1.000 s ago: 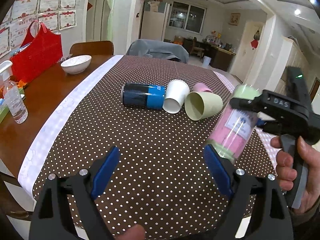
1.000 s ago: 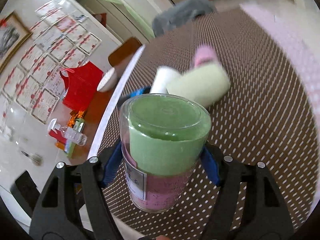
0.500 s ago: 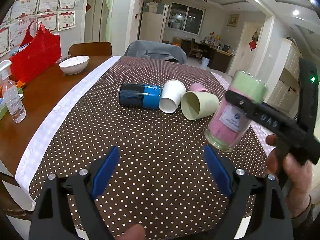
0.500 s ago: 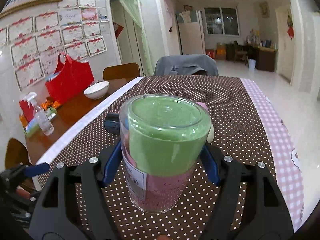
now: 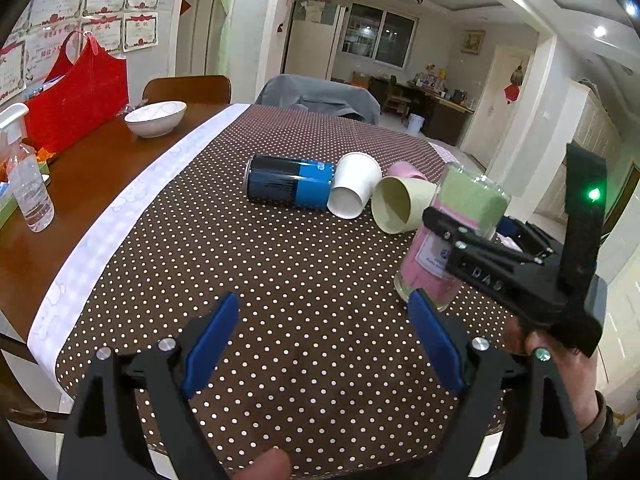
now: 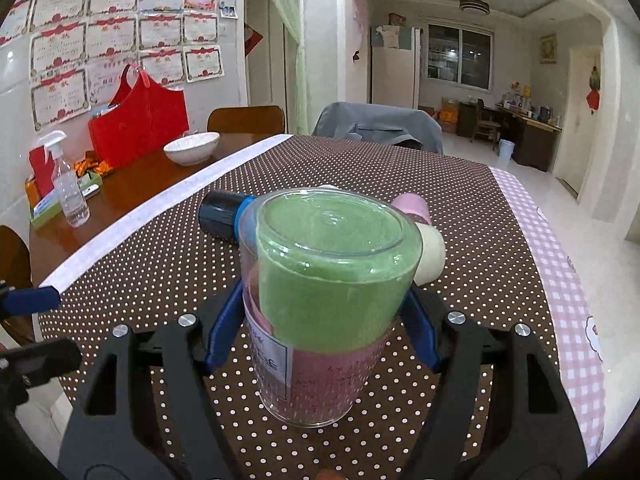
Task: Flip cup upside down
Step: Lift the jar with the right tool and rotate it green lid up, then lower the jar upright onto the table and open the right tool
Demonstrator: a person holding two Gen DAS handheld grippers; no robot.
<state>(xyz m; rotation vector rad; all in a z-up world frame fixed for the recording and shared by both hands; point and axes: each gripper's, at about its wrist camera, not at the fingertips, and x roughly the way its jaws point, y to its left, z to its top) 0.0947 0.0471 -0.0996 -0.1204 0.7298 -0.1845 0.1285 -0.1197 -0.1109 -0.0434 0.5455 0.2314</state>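
Right tool [image 6: 322,332] is clamping its blue pads on the clear cup [image 6: 326,300], inverted, base up, rim facing down at the dotted table [image 6: 480,208]; rim contact with the cloth cannot be told. Cup is sitting just in front of the green cup [image 5: 400,204] lying on its side. Left tool [image 5: 320,348] is gaping wide, holding nothing, nearer than the green cup.

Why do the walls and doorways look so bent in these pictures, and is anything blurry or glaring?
Left wrist view: fisheye lens bows the doorways and darkens the corners; ceiling spotlights flare; the clear cup in the right gripper looks slightly soft. Right wrist view: same bending; the cup looms large, sharp, with faint reflections on its top.
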